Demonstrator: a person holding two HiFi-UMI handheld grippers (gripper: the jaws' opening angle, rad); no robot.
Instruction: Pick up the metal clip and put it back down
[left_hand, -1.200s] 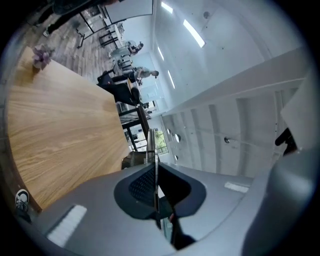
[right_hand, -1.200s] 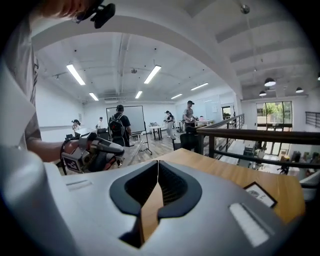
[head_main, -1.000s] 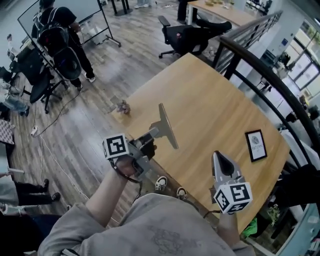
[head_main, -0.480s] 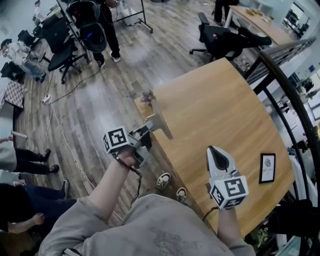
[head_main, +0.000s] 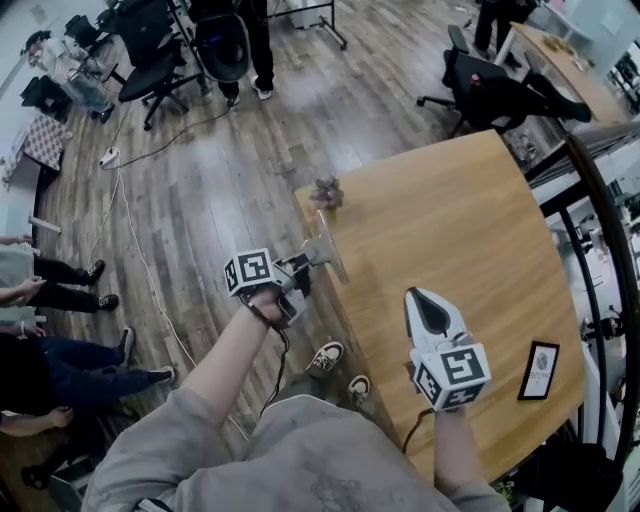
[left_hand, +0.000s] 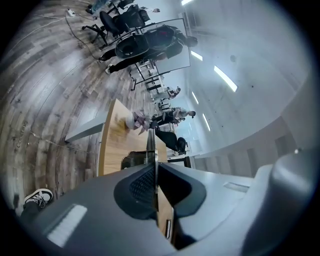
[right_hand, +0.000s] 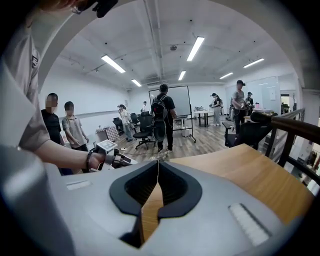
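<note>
One flat grey metal clip (head_main: 329, 249) is held in the left gripper (head_main: 303, 266), whose two fingers are pressed together on its lower end. In the left gripper view the clip (left_hand: 150, 142) shows as a thin upright blade pinched between the dark ribbed pads, edge-on to the camera. From the head view it stands out past the fingers over the left edge of the light wooden tabletop (head_main: 450, 230). Whether it touches the wood cannot be told.

The right gripper (head_main: 419, 296) is over the near part of the tabletop, well apart from the clip. In the right gripper view its fingers (right_hand: 158, 171) meet at the tips with nothing between them, and only bare wood shows through the gap below.

Each gripper carries one cube with square markers, two in all: the left one (head_main: 252, 272) by the wrist, the right one (head_main: 452, 374) nearest the person.

Two other things lie on the tabletop. One small grey-pink bunched object (head_main: 326, 190) sits at the far left corner, just beyond the clip's tip; what it is cannot be made out. One black-framed card (head_main: 539, 371) lies near the right edge.

Two sneakers (head_main: 325, 357) show on the plank floor below the tabletop's edge.
</note>
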